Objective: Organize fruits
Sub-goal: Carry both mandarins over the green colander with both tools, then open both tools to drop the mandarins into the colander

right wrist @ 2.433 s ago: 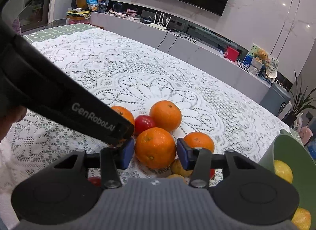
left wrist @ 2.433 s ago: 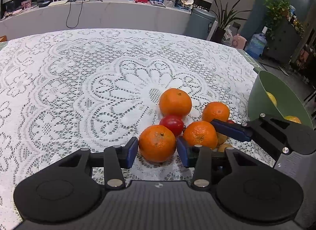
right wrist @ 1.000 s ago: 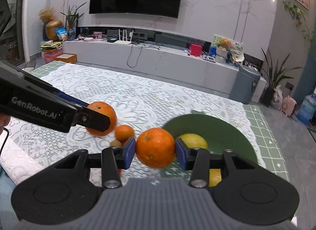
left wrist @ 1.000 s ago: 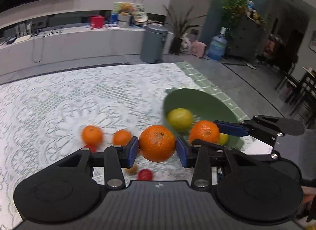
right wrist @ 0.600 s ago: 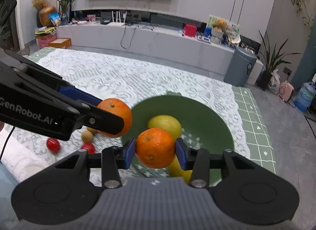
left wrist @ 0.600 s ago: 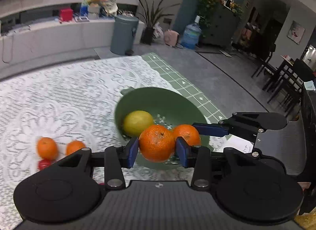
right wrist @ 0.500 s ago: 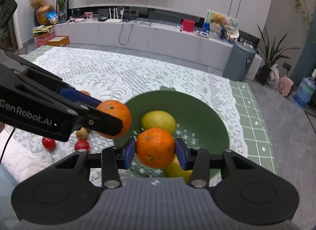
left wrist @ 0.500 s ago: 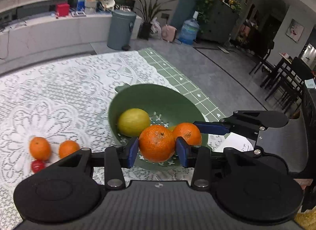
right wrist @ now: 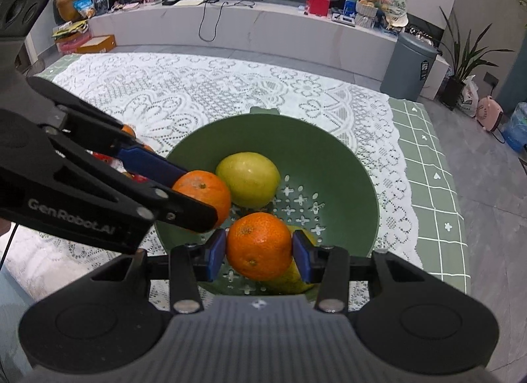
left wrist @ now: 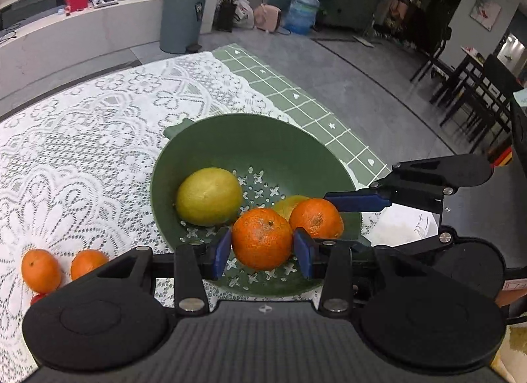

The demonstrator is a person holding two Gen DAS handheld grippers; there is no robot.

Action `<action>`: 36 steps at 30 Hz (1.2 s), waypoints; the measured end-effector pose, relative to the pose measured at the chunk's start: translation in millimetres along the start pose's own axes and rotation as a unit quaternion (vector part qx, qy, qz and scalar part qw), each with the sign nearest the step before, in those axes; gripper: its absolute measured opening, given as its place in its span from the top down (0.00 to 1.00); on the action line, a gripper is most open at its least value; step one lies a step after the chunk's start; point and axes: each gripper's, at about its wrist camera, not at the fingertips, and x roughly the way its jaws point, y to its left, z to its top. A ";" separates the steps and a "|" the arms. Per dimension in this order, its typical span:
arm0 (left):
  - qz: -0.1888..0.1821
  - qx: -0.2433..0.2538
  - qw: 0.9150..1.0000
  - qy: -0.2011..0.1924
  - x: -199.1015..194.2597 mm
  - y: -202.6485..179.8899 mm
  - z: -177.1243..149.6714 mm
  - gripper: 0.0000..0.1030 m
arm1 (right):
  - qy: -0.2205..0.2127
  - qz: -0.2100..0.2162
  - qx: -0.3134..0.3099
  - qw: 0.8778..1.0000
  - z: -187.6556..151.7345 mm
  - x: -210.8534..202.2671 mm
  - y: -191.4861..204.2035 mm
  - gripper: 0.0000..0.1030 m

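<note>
Fruits (left wrist: 262,243) hover above lace tablecloth (left wrist: 82,152), grey floor (left wrist: 378,80).

- Green colander (left wrist: 210,139): stands near the right edge of the tabletop, on the lace tablecloth (left wrist: 82,139); its mouth is open from above.
- Colander floor: the perforated centre and the far inner wall are bare. A large lemon (left wrist: 208,196) fills the left side; a second lemon (right wrist: 290,279) lies at the near wall.
- Above the near half of the colander, the left gripper (left wrist: 262,249) and right gripper (right wrist: 259,250) sit side by side, each clamped on an orange (left wrist: 262,243) (right wrist: 259,245); the two oranges are just beside each other, leaving little passage between.
- Left of the colander, two loose oranges (left wrist: 41,271) lie towards the near edge.
- Far half of the tablecloth: unobstructed.
</note>
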 end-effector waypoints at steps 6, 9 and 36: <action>0.002 0.000 1.000 0.018 8.0 3.9 3.8 0.54 | 0.009 0.002 -0.028 1.000 5.1 3.6 -0.3 0.60; 0.003 -0.001 1.000 0.030 13.0 6.4 5.6 0.54 | 0.010 -0.002 -0.033 0.999 8.1 4.2 -3.0 0.60; 0.019 -0.009 0.998 0.058 33.1 19.6 15.2 0.48 | 0.015 -0.038 -0.022 0.999 31.7 18.7 -32.1 0.59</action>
